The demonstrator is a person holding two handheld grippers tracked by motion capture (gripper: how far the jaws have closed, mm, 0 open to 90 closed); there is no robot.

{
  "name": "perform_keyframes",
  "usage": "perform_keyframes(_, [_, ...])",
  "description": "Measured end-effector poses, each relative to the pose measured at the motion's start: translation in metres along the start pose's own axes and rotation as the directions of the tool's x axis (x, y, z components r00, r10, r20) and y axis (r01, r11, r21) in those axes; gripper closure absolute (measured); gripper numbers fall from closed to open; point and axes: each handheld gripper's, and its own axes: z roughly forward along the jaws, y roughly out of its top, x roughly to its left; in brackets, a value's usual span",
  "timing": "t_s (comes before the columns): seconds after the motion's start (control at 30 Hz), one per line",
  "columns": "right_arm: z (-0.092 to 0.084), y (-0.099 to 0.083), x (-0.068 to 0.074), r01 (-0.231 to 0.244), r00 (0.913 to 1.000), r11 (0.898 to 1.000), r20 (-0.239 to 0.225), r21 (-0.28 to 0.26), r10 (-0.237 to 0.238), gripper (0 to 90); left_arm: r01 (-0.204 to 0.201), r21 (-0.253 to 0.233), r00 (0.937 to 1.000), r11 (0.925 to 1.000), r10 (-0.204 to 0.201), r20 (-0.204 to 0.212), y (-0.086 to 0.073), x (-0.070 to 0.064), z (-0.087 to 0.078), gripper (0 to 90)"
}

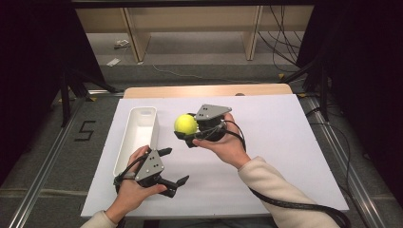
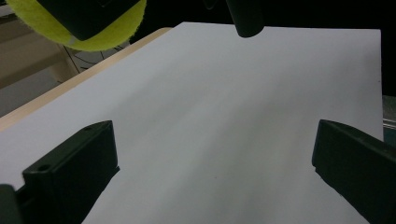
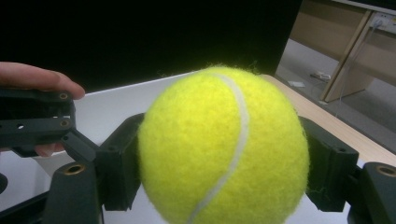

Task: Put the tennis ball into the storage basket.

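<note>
Your right gripper point(image 1: 186, 133) pinching unbranded tennis ball point(image 1: 185, 124), left gripper point(image 1: 173, 166) spread over white sheet point(image 1: 275, 137), floor mark "5" point(image 1: 84, 131) far beyond its left.

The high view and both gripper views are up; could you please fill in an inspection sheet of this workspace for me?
Surface: white sheet covering a wooden table top, whose far edge shows bare.
Job's things: tennis ball, yellow, held above the sheet; white tray, long and empty, lying left of the ball.
Clutter: nothing seen on the sheet.
Grippers: right gripper shut on the ball, jaws pressing both its sides; left gripper open and holding nothing, near the tray's close end.
Cables: black cable trailing from the right gripper past the sleeve; loose cables on the floor at the far right.
Surroundings: wooden furniture legs beyond the table, dark curtains at both sides, a 5 marked on the floor.
</note>
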Motion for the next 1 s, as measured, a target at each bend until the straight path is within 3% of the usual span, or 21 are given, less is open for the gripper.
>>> perform_keyframes(1.0, [0.0052,-0.0001,0.0,-0.003,1.0,1.0,0.007,0.009,0.003,26.8,0.006,-0.004,1.0,1.0,-0.006,-0.002,0.0003,0.0005,-0.0012,0.0])
